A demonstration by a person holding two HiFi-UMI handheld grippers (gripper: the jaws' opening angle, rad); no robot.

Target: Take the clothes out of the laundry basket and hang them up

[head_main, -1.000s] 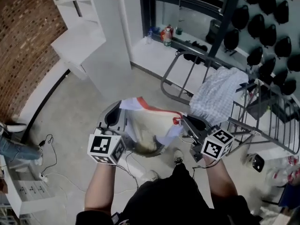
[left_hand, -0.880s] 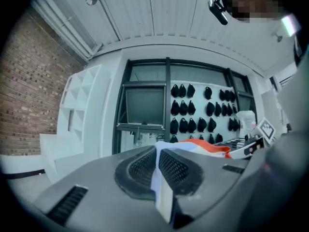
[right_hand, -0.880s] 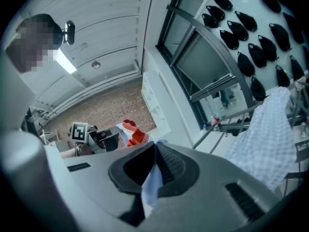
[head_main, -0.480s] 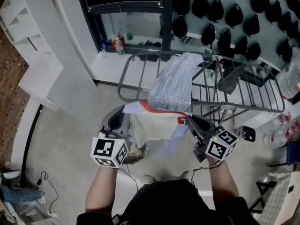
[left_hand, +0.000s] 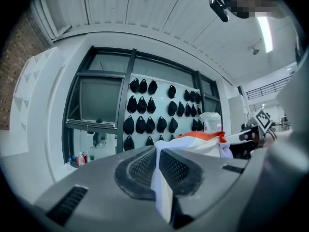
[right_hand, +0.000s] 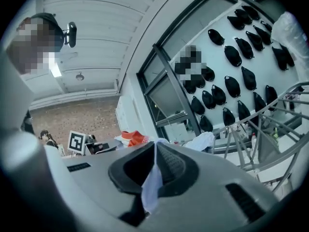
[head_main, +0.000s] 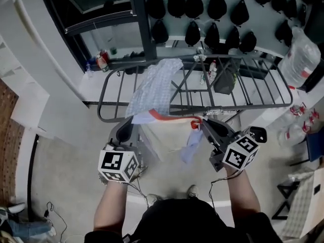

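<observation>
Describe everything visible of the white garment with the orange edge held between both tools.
The garment is thin cream-white cloth with an orange-red band along its top edge and a pale bluish part at the right. It hangs spread between the left tool and right tool, each shut on a top corner, near the drying rack, not over it.
</observation>
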